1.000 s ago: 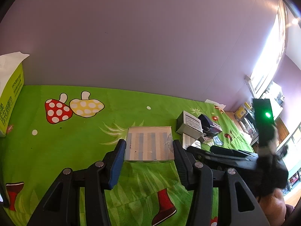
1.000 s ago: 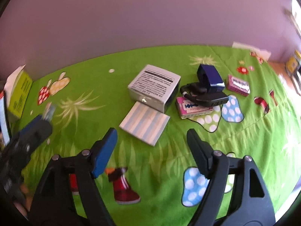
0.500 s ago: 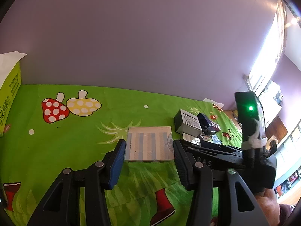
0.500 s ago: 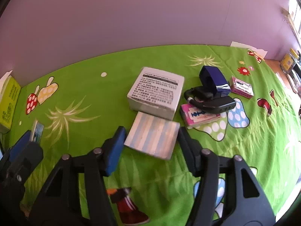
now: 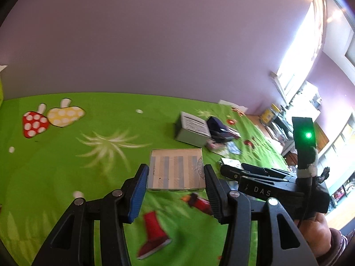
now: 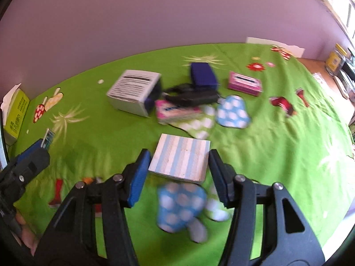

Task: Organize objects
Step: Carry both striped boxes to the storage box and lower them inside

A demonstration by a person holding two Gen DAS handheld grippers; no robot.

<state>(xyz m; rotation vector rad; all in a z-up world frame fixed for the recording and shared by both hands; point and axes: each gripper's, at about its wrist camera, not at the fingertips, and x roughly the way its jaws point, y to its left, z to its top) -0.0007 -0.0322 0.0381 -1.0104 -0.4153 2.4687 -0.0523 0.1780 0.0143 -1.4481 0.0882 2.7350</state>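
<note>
two striped boxes (image 5: 176, 169) (image 6: 180, 156); one grey carton (image 6: 134, 92); two pink packets (image 6: 245, 83) (image 6: 177, 111)

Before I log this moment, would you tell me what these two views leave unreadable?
- Grey carton, right wrist view: label print blurred by motion.
- Green tissue box, right wrist view: cut off by the left edge.
- Right hand-held gripper: whether its pads press the striped box is unclear.
- Pink packet: partly under the black device.

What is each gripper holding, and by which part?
The left gripper clamps a blue-striped flat box by its side edges; the right gripper clamps a second striped box likewise.
</note>
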